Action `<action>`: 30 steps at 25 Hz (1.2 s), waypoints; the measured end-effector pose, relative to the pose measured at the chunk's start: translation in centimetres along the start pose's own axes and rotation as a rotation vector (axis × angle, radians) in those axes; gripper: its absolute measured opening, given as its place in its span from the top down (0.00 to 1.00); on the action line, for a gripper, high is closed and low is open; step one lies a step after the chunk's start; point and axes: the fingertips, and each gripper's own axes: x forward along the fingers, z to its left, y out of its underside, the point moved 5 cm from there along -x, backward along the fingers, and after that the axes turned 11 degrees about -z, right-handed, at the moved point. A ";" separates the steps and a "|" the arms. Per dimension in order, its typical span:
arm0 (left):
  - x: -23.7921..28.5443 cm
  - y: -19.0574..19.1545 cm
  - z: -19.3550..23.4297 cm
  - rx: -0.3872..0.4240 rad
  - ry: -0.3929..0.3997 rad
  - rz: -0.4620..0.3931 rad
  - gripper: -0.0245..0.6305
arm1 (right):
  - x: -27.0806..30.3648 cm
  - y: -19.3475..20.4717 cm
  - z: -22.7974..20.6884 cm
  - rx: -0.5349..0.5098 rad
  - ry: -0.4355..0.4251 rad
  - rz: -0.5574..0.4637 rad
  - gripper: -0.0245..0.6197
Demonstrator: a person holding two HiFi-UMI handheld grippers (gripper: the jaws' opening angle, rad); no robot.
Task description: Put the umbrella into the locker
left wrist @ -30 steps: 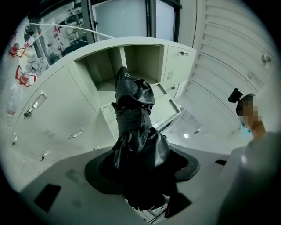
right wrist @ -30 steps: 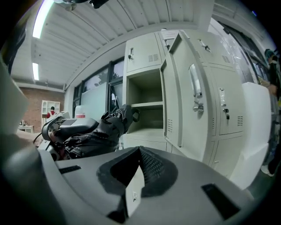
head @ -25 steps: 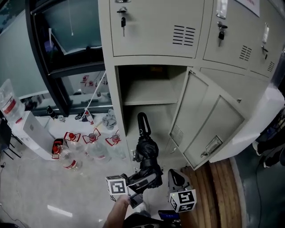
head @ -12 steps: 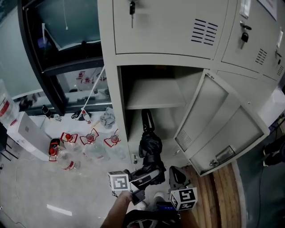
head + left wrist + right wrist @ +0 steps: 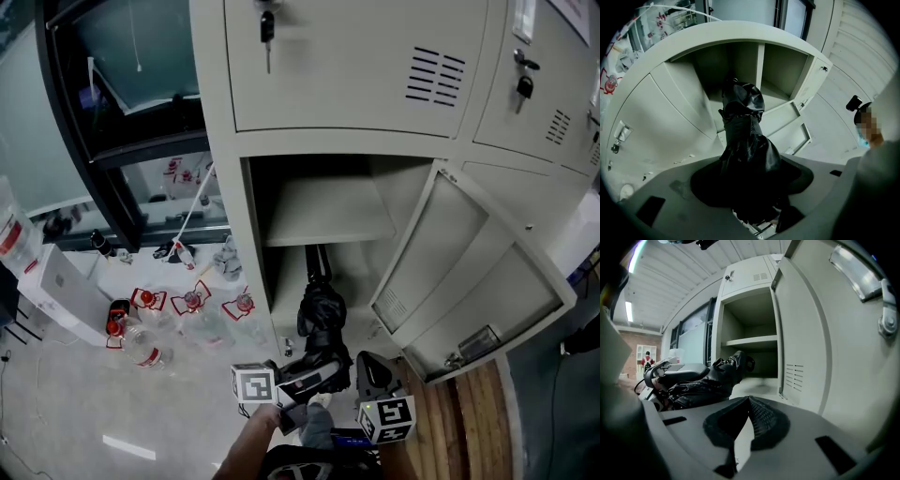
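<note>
Jaws of the left gripper [image 5: 307, 377] clamp the folded black fabric umbrella [image 5: 321, 309], which angles up into the open lower compartment of the beige metal locker [image 5: 309, 103]. The right gripper [image 5: 371, 367], jaws together and empty, hangs before the locker's open door [image 5: 469, 272]. The umbrella's gripped end is hidden; the bare forearm [image 5: 253, 445] is cropped.

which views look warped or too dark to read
Left gripper view: heavy fisheye bows the locker into an arc; the black umbrella shows little texture. Right gripper view: same warping, black corners, ceiling light glaring. Head view: sharp, least distorted, deep shadow above the shelf.
</note>
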 end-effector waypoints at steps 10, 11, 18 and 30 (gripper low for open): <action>1.0 -0.4 1.2 0.012 0.008 0.009 0.55 | 1.4 0.5 -0.7 0.004 -0.020 0.012 0.96; 1.1 -0.4 1.4 -0.004 0.002 0.006 0.55 | 1.5 0.5 -0.8 0.004 -0.021 0.014 0.96; 1.6 -0.9 2.6 -0.062 -0.024 -0.016 0.55 | 2.6 0.9 -1.5 0.009 -0.024 0.029 0.96; 2.4 -2.2 4.6 -0.121 -0.031 -0.043 0.55 | 4.8 1.4 -2.2 0.010 -0.036 0.053 0.96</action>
